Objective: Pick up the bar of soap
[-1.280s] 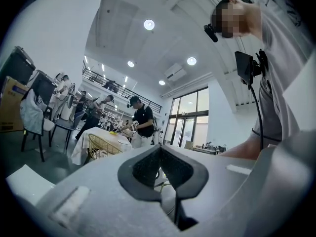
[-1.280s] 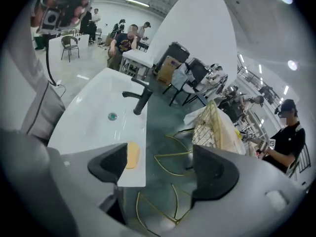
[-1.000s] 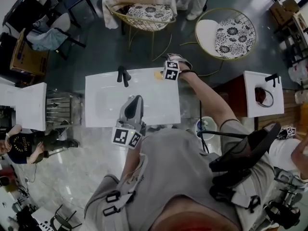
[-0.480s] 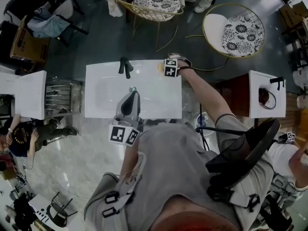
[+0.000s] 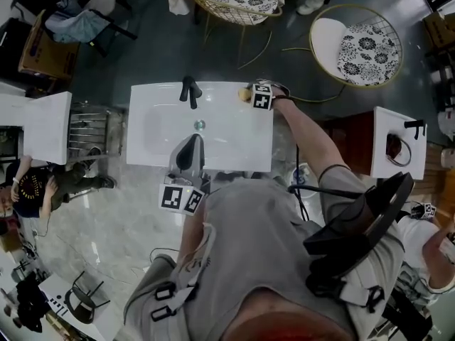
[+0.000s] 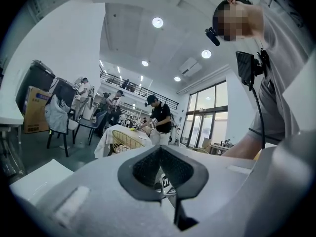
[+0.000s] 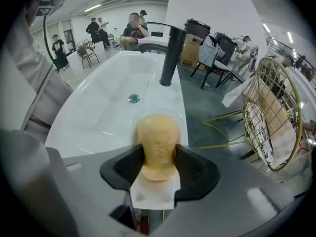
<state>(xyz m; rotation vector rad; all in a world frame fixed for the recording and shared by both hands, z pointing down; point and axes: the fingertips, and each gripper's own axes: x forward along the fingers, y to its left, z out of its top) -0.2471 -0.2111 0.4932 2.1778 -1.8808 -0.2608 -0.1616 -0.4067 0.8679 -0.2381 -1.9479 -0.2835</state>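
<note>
Right gripper had just been closing and was pinching the bar of soap: both pads sat against its sides, and the yellow bar stuck out past the tips. It was angled steeply down.

In the head view, the bar of soap was at the far right corner of the white sink, on the flat rim. The right gripper was on top of it, marker cube facing up. Couldn't tell whether the bar was off the rim yet.

The black faucet stood to the left of the soap, apart from it. The drain was in the basin, nearer the person.

Left gripper hung over the near edge of the sink, pointing level across it. Its own view showed the left gripper with jaws pressed together at the tips and nothing between them.

A gold wire chair stood on the floor beyond the sink.
</note>
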